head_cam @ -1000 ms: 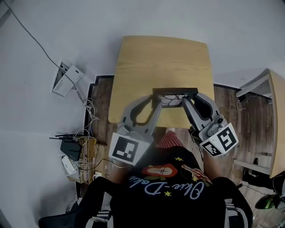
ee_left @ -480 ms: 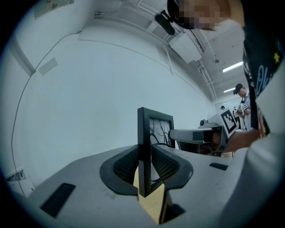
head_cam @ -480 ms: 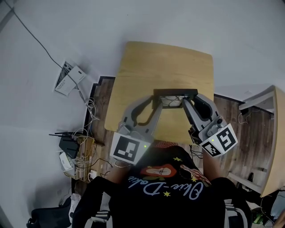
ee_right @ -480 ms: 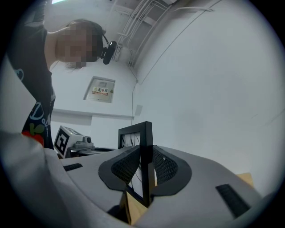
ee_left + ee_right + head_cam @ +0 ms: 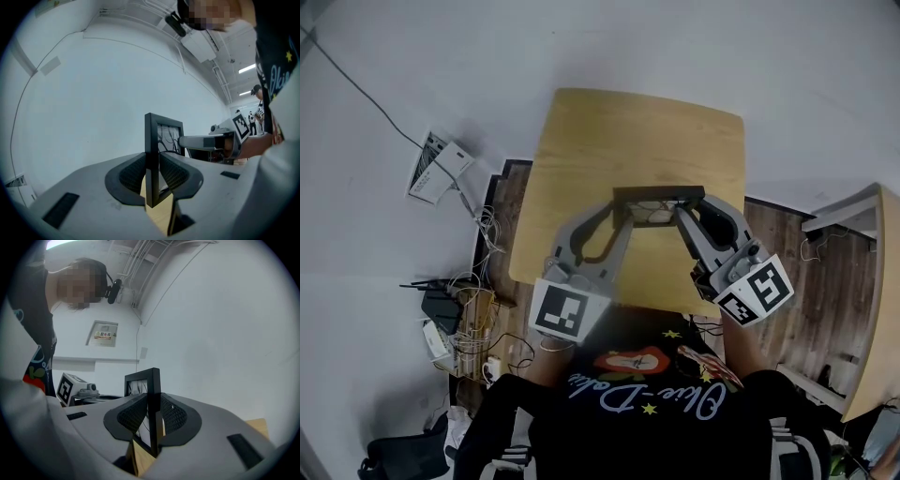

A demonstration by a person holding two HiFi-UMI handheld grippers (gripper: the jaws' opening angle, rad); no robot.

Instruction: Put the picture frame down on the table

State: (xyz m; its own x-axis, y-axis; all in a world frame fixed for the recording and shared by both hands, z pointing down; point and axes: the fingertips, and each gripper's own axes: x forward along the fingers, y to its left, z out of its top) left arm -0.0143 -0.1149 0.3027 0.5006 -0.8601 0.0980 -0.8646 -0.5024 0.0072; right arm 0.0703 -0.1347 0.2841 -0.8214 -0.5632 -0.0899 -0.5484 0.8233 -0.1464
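While the picture frame (image 5: 659, 197) hangs upright over the wooden surface (image 5: 637, 131), the left gripper (image 5: 620, 212) pinches one side edge in its jaws and the right gripper (image 5: 682, 214) pinches the other. If either side lets go first, I'd expect the frame to twist and land on a corner.

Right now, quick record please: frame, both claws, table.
picture frame: black, upright, gripped at both side edges
left claw: shut on the frame's left edge
right claw: shut on the frame's right edge
table: light wood, the frame is over its near half
frame touching table: cannot tell
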